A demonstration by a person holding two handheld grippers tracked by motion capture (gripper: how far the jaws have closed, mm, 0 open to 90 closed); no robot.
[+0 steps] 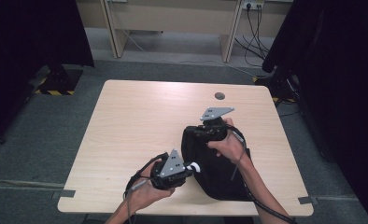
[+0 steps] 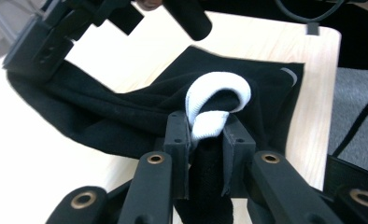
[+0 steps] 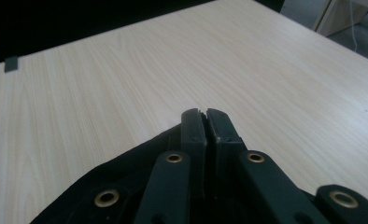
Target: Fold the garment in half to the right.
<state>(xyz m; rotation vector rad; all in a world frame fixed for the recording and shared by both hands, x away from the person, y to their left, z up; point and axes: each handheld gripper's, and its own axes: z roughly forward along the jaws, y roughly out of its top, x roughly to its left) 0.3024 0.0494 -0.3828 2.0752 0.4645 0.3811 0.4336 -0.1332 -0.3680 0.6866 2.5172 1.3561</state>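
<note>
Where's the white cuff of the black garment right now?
The white cuff sits pinched between the left gripper jaws, near the table's front edge, left of the black garment in the high view.

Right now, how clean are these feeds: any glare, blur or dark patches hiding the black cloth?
High view: even light, black garment a detail-less dark mass. Left gripper view: tabletop blown out white, white trim sharp, near linkage soft. Right gripper view: wood grain clear, cloth under the right tool nearly featureless.

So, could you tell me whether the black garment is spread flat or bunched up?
Bunched: the black garment lies rumpled, its white-trimmed edge pinched in the left gripper.
</note>
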